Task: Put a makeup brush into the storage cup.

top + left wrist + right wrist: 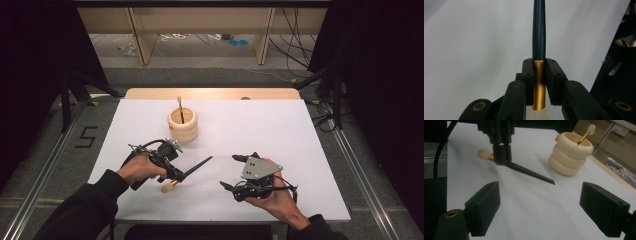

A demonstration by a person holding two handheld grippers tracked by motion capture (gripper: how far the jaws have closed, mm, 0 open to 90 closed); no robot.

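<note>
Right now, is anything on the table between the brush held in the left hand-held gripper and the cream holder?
Nothing visible: only bare white table lies between the brush in the left hand-held gripper and the holder.

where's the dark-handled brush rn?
High view: the dark-handled brush is clamped in the left gripper, front-left on the white sheet, nearer the person than the cream holder.

Both forearms wear dark, near-black long sleeves bunched at the wrists. The left tool [176, 174] is matte black, with chunky linkage arms pinned by brass-ringed pivots and small screw holes in its blocky jaw pads; a thin black cable loops from its body. The right tool [235, 172] is black too, topped by a grey three-cornered plate dotted with small holes.
</note>
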